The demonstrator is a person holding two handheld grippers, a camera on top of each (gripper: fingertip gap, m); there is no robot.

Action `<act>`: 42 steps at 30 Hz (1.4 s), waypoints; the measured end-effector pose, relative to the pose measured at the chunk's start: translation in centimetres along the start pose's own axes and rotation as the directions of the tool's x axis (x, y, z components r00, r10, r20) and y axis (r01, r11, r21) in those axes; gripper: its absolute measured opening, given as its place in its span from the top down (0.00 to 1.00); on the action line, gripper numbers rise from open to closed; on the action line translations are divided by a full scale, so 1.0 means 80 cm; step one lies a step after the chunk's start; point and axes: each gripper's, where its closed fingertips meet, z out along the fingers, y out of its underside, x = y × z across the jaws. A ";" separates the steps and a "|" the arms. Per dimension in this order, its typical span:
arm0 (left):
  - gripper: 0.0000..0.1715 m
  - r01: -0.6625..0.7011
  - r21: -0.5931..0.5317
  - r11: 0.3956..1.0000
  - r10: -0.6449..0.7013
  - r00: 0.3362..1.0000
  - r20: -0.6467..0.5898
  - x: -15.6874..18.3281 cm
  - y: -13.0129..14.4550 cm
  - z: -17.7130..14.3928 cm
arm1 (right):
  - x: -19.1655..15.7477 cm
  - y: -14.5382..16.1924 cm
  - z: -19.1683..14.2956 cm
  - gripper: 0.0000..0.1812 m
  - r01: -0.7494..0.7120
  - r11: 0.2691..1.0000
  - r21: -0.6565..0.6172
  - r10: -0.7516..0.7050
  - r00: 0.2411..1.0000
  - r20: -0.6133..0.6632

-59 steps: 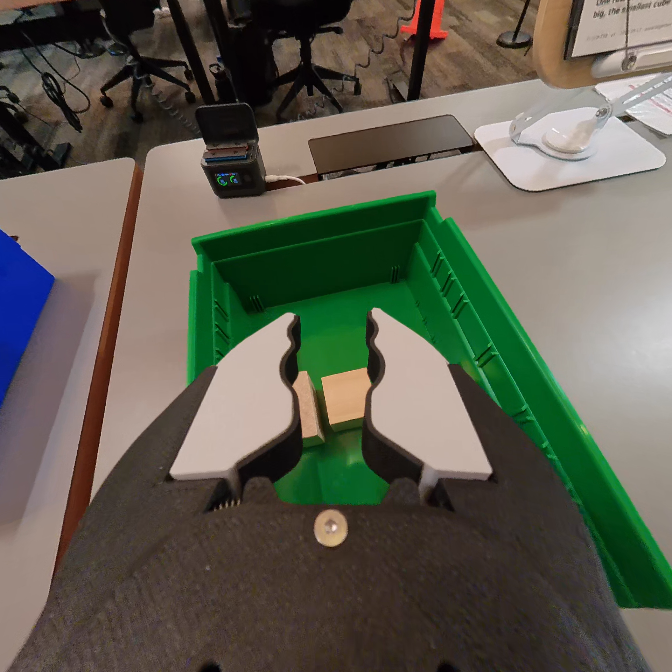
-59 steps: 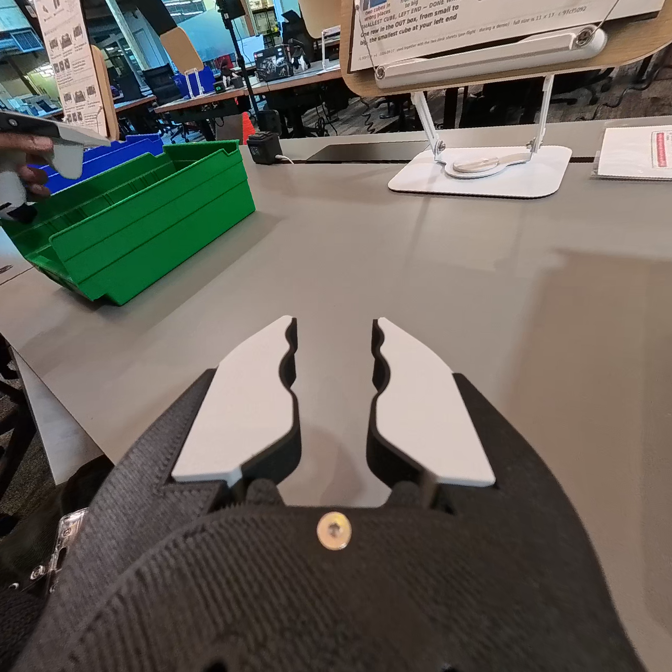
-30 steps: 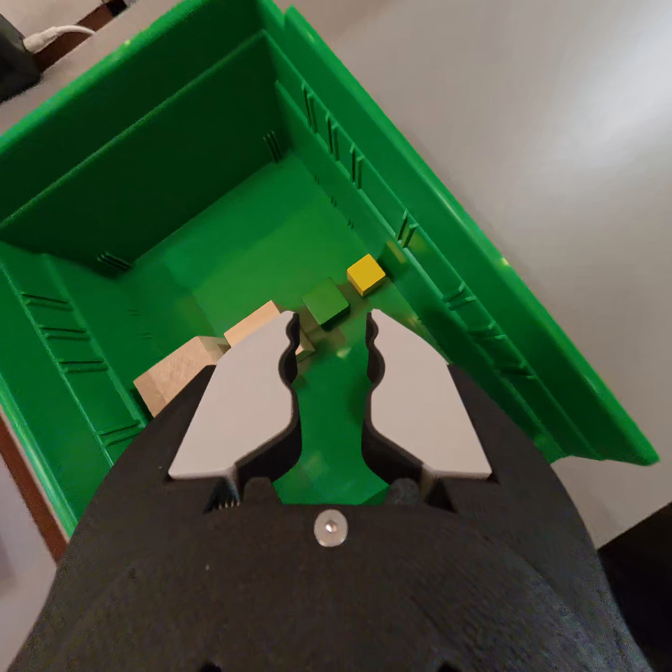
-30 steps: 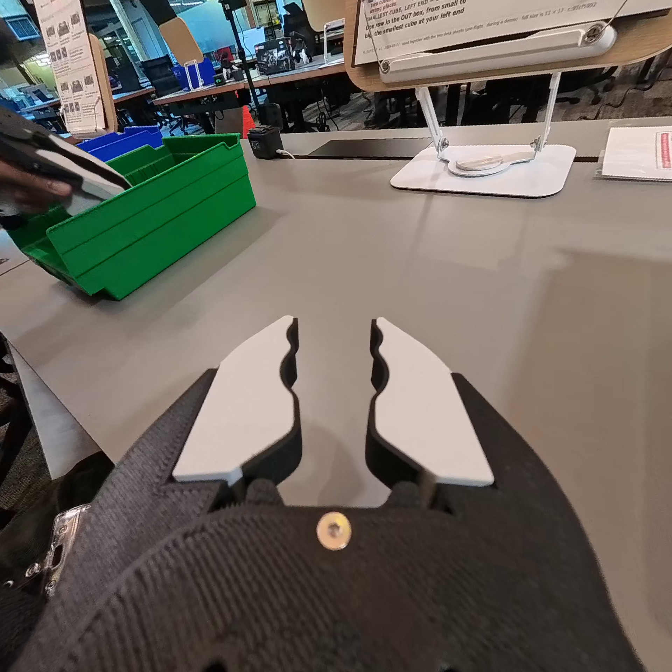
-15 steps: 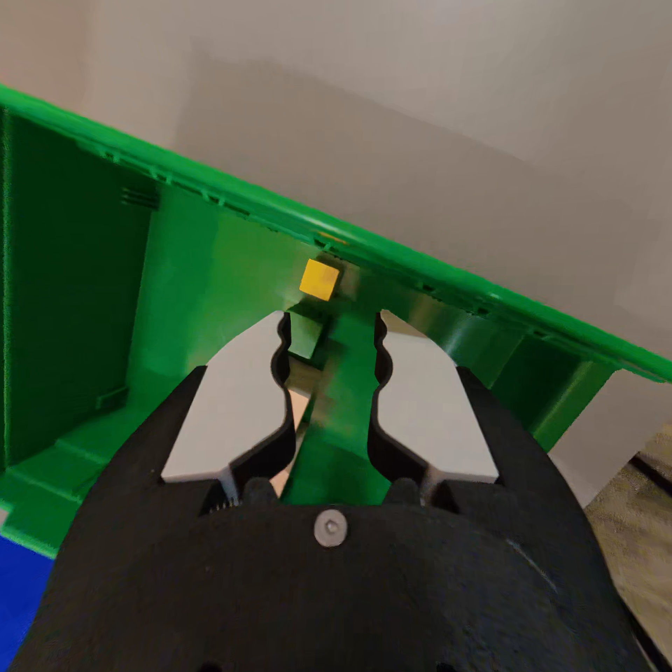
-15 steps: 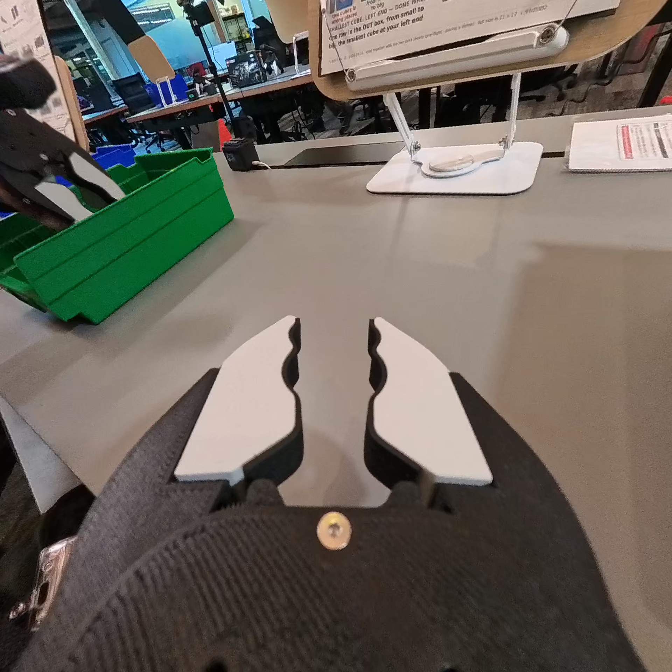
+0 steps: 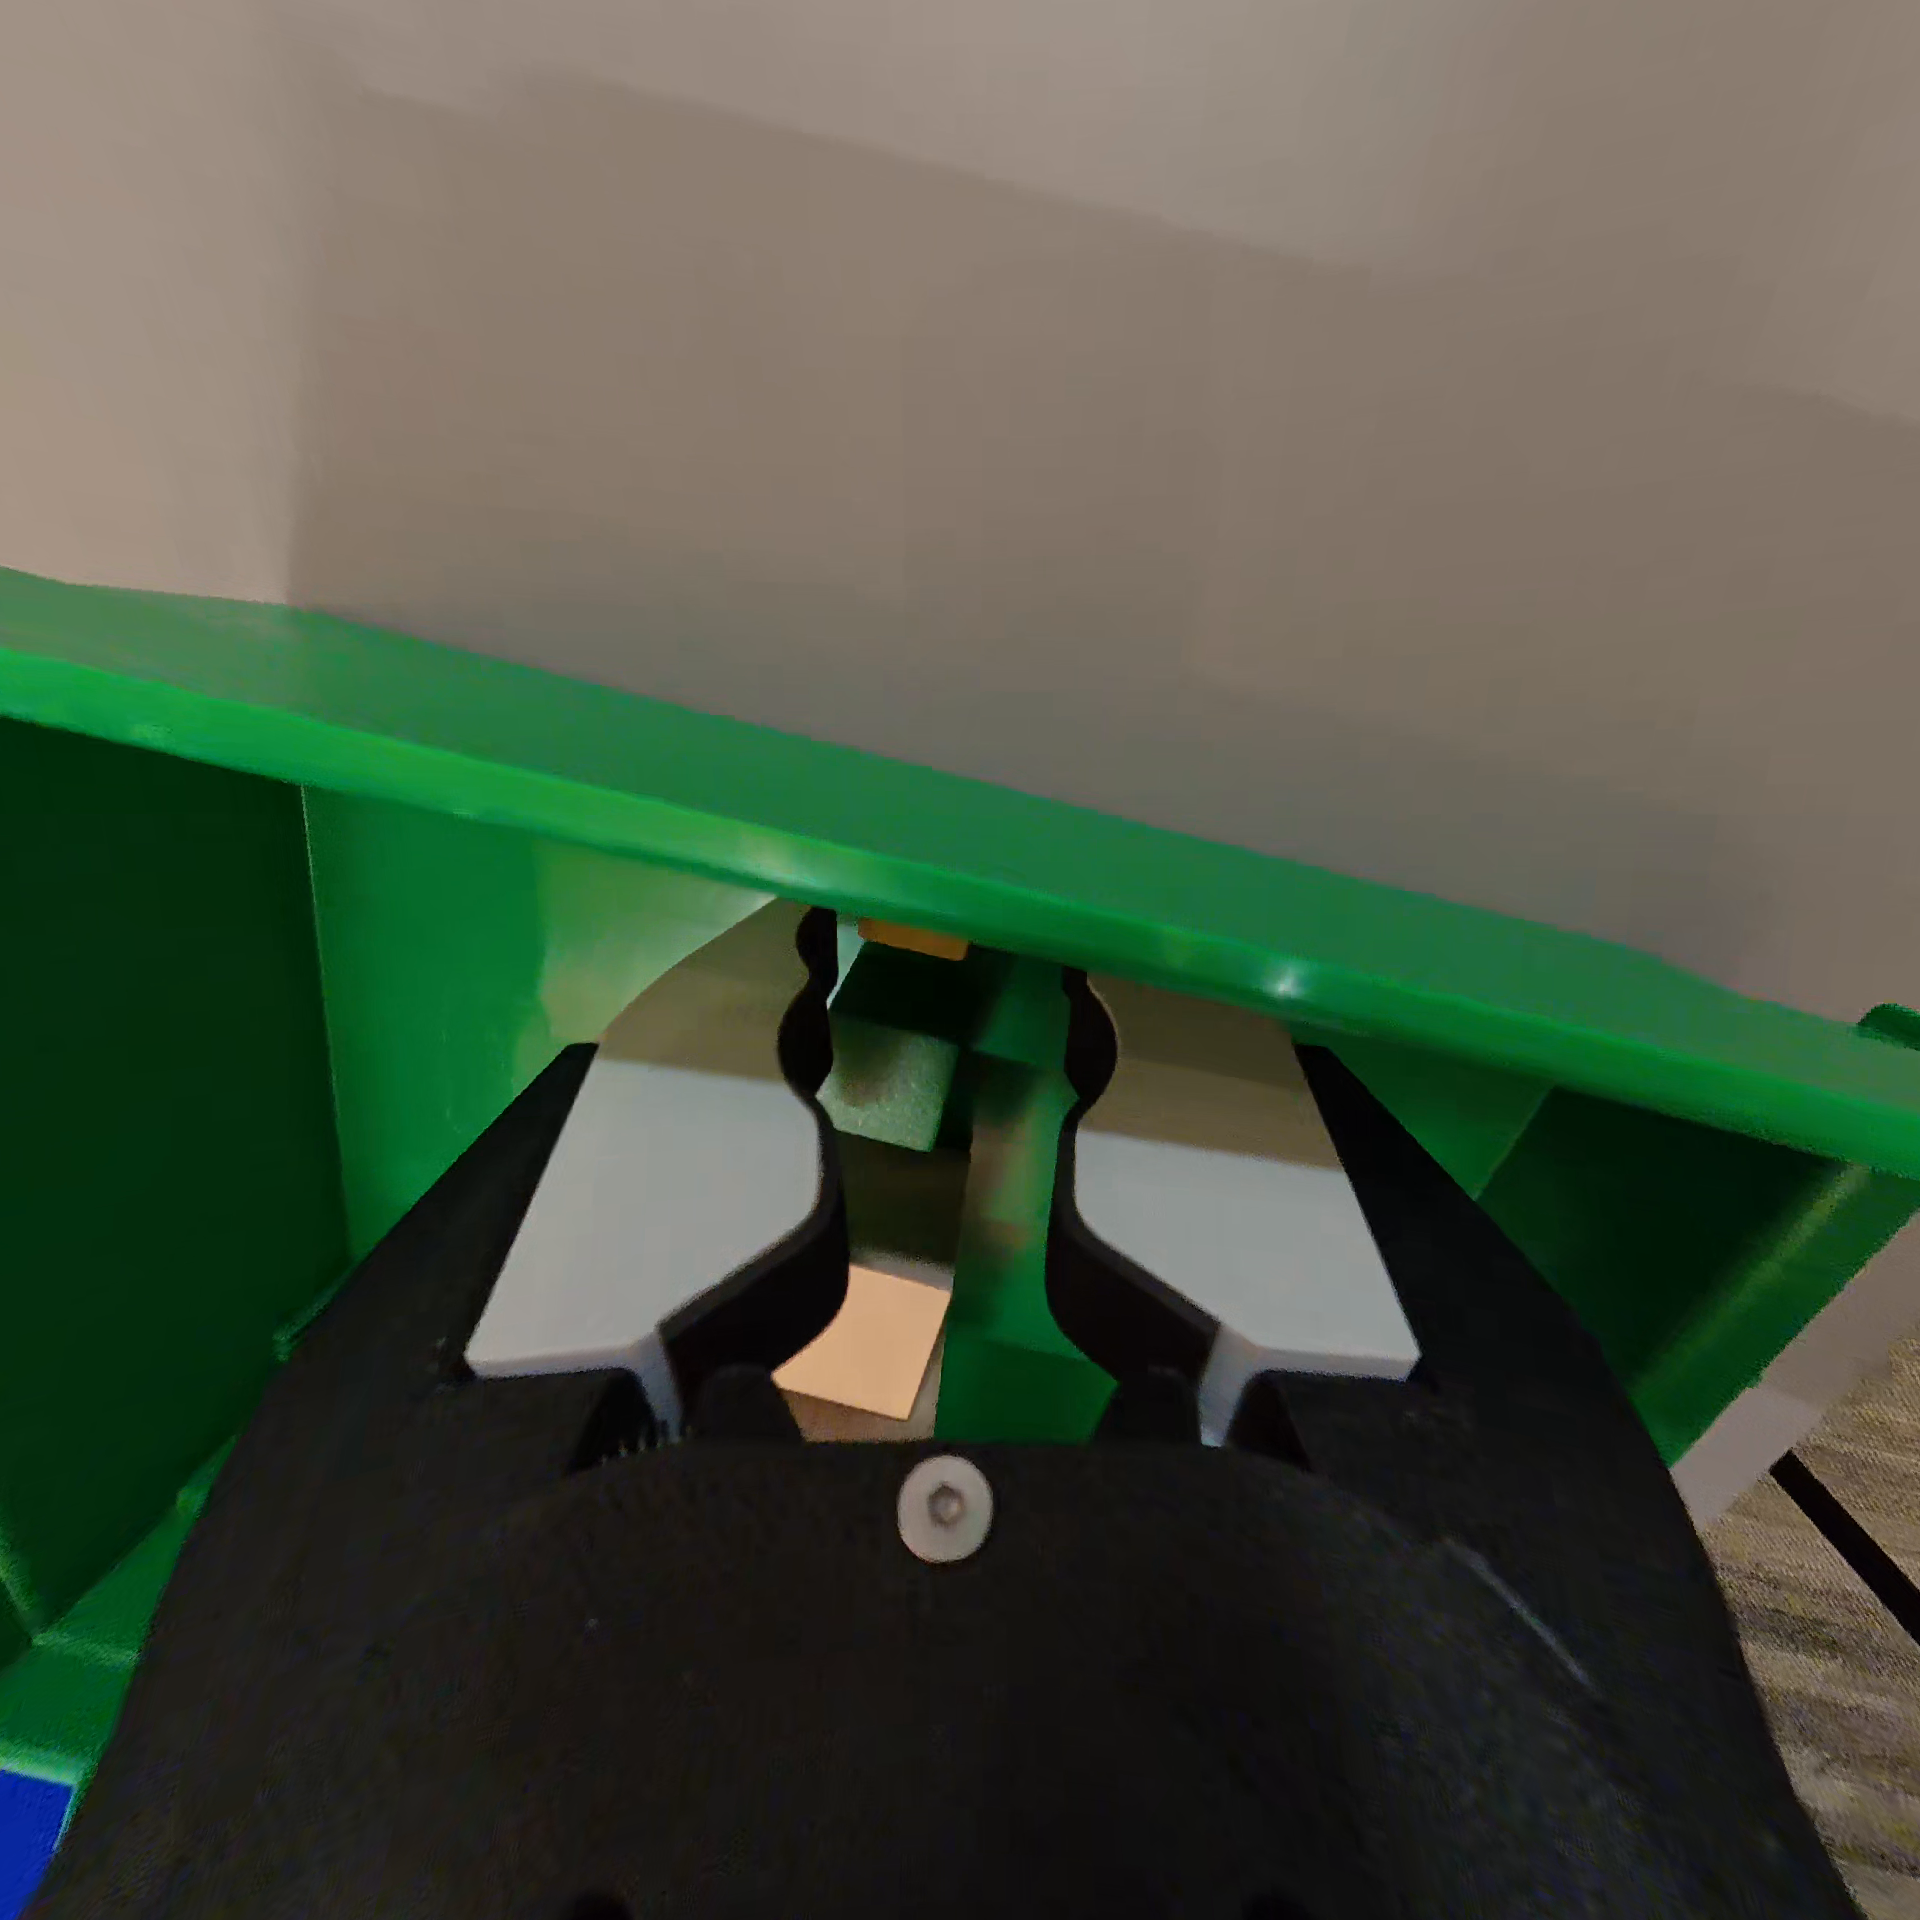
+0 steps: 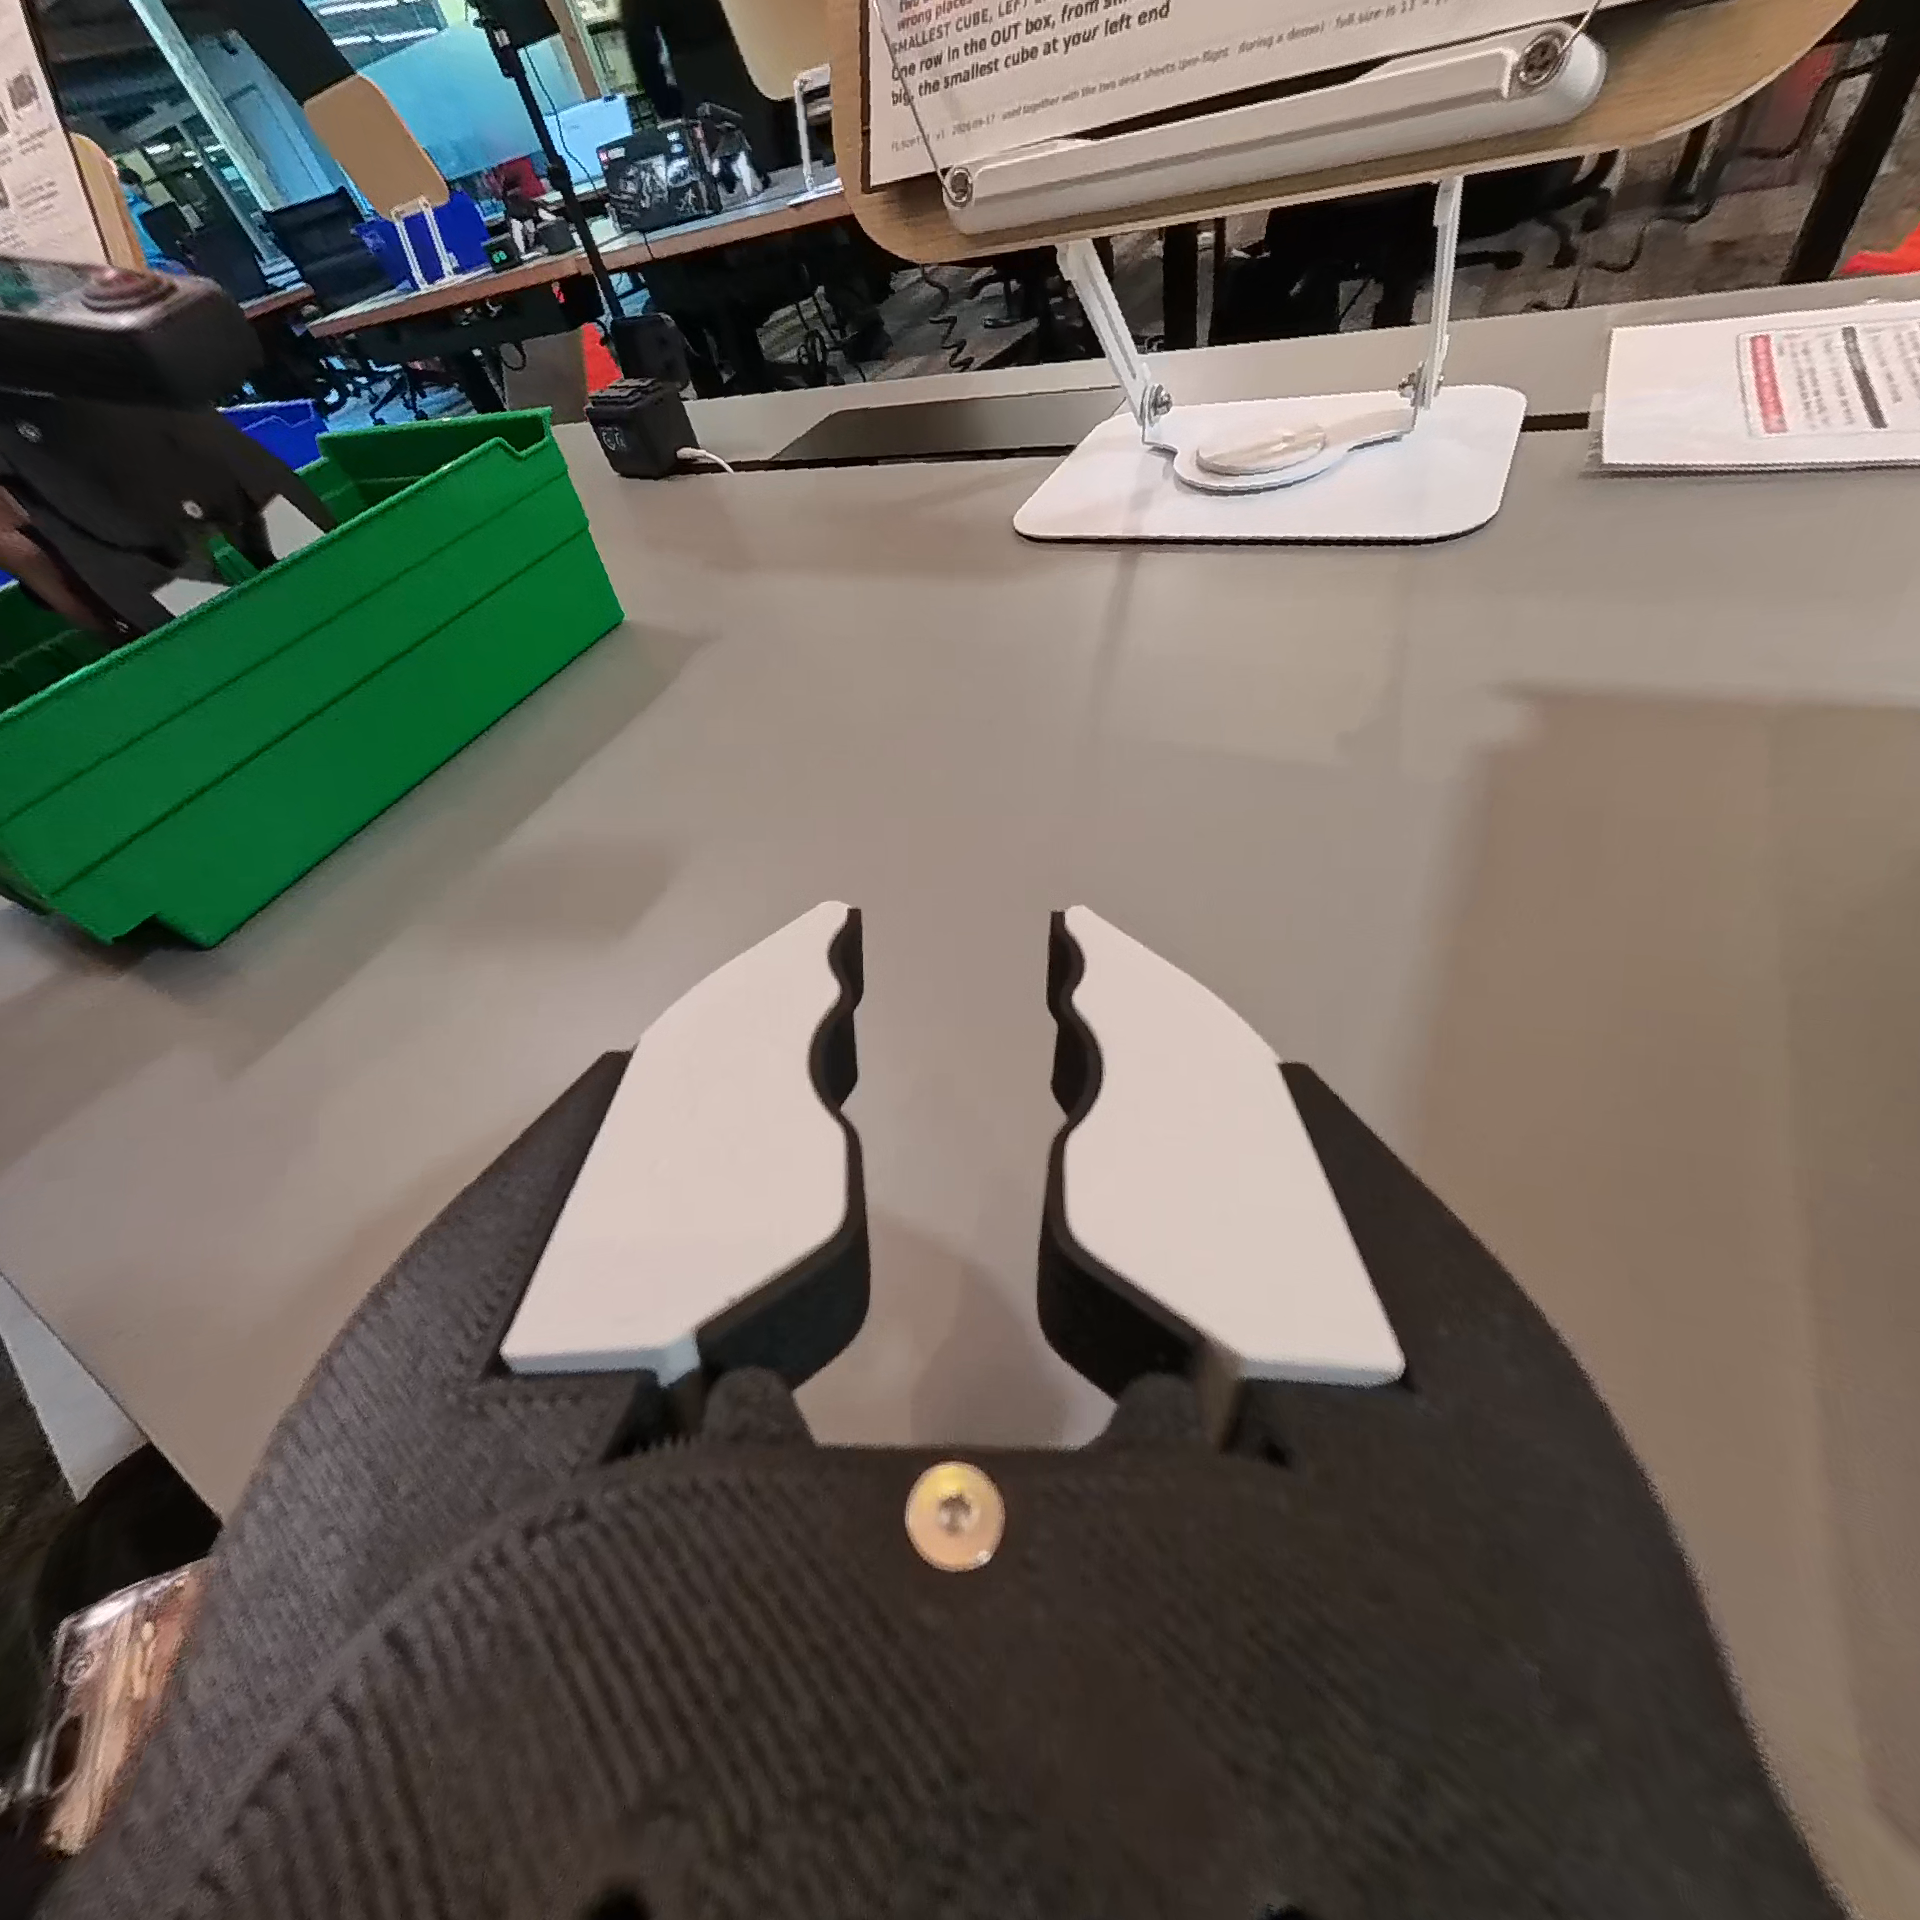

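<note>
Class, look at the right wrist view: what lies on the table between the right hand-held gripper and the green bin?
Nothing: in the right wrist view, only bare grey table separates the right hand-held gripper from the green bin.

Your two handheld grippers are showing matching black bodies with pale grey fingers.

On your left gripper (image 7: 940,997) and your right gripper (image 8: 954,925), flat grey plates are capping fingers (image 8: 727,1153) whose black inner pads are running in wavy edges. Behind each gap, a round screw (image 8: 954,1515) is sitting at the centre of a ribbed, layered black shell; the left one's is silver, the right one's brassy.
</note>
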 end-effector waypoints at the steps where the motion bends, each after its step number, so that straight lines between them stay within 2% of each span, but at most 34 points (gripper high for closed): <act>1: 0.75 0.001 -0.003 1.000 -0.001 1.000 -0.003 0.000 0.000 0.001 | 0.000 0.000 0.000 0.81 -0.004 1.000 0.001 0.004 1.000 0.001; 7: 0.86 0.002 -0.025 1.000 -0.002 1.000 0.000 -0.001 0.000 0.005 | 0.001 -0.003 -0.002 0.81 -0.015 1.000 0.007 0.015 1.000 0.004; 13: 0.86 0.012 -0.016 1.000 -0.012 1.000 0.000 0.000 -0.001 0.001 | 0.000 -0.006 -0.005 0.81 -0.024 1.000 0.018 0.024 1.000 0.009; 19: 0.87 0.095 0.030 0.995 -0.097 0.994 0.054 -0.011 -0.001 -0.023 | -0.004 -0.011 -0.009 0.81 -0.032 0.999 0.030 0.032 0.999 0.026; 23: 0.87 0.124 0.007 0.992 -0.123 0.980 0.157 -0.027 0.015 -0.041 | -0.010 -0.012 -0.013 0.81 -0.034 0.999 0.035 0.032 0.998 0.045; 26: 0.87 0.139 0.043 0.989 -0.145 0.947 0.287 -0.044 0.020 -0.073 | -0.013 -0.015 -0.017 0.81 -0.031 0.999 0.042 0.029 0.998 0.056; 31: 0.87 0.150 0.226 0.962 -0.254 0.796 0.550 -0.073 0.011 -0.168 | -0.015 -0.012 -0.020 0.81 -0.037 0.999 0.032 0.034 0.997 0.075; 34: 0.87 0.131 0.406 0.904 -0.367 0.725 0.583 -0.062 -0.023 -0.220 | -0.020 -0.013 -0.020 0.81 -0.040 0.999 0.033 0.037 0.995 0.093; 36: 0.87 0.103 0.526 0.844 -0.430 0.716 0.549 -0.044 -0.058 -0.246 | -0.026 -0.015 -0.020 0.83 -0.035 0.999 0.039 0.030 0.993 0.117; 39: 0.87 0.117 0.698 0.706 -0.492 0.790 0.365 -0.001 -0.122 -0.265 | -0.039 -0.020 -0.022 0.93 -0.043 0.998 0.051 0.032 0.981 0.192; 42: 0.87 0.172 0.798 0.577 -0.478 0.864 0.160 0.043 -0.183 -0.265 | -0.048 -0.022 -0.024 0.88 -0.070 0.997 0.037 0.058 0.967 0.248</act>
